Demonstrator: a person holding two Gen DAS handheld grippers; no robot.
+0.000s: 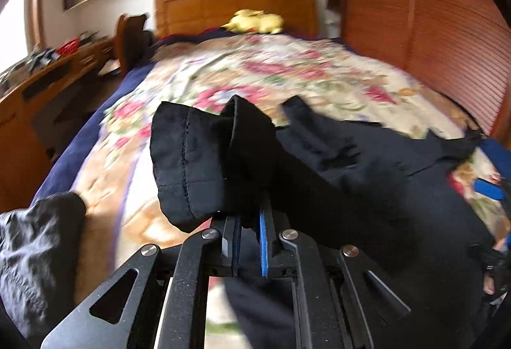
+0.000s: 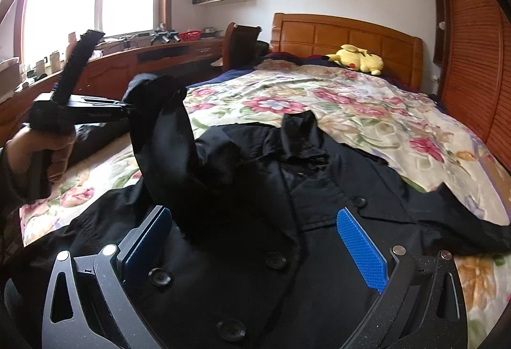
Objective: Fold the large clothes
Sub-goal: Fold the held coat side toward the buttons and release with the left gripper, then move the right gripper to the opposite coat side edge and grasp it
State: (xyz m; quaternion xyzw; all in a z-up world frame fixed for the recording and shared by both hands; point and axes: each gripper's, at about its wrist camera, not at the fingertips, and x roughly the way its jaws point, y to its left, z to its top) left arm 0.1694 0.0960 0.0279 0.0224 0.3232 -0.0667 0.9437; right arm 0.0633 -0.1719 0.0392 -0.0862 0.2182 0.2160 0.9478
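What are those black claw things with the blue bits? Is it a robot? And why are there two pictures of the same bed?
It is not a robot. A person holds two pinching tools, one in each hand, and each tool carries a small camera looking along its two fingers. That is why you get two pictures.

One picture is from the left gripper. It is pinched shut on the sleeve of a black coat and holds it up off the bed.

The other picture is from the right gripper. Its blue pads stand wide apart over the coat's buttons, holding nothing. You can see the person's hand with the left tool there.

The coat lies on a flowery blanket, and a yellow plush toy sits by the headboard.
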